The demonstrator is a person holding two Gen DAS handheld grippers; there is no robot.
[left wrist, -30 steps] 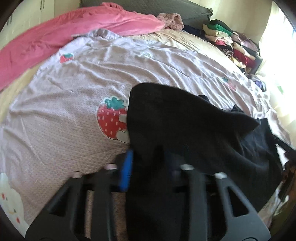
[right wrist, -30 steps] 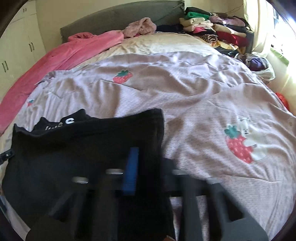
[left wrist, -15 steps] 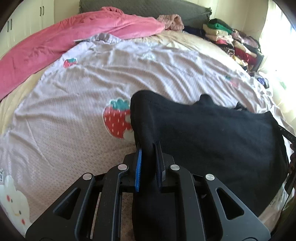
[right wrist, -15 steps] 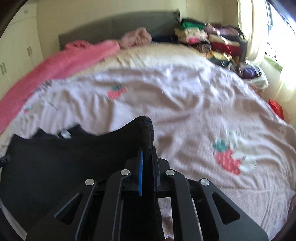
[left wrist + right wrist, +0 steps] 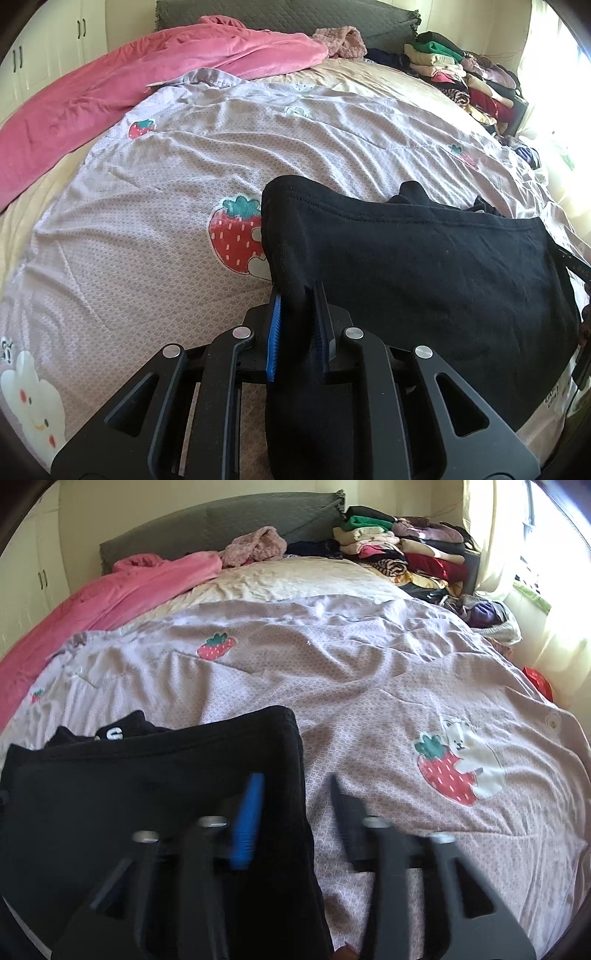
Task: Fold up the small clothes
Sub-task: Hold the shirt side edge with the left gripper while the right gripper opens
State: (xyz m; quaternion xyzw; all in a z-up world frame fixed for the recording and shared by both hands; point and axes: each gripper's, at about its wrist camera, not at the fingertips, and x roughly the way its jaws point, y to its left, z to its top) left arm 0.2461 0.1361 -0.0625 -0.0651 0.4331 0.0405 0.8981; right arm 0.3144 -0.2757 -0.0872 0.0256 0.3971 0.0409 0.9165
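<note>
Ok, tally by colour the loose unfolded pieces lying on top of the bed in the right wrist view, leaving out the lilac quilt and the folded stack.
Black: 1, the black garment at the near edge
Pink: 2, the pink blanket and the fuzzy pink piece
Dark, colour unclear: 1, the dark piece by the headboard
Total: 4

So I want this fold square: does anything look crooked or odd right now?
Yes. The left claw pinches its corner of the black garment, but the right claw has just been opening, its pads off the cloth. A layer with white lettering pokes past the far edge.
</note>
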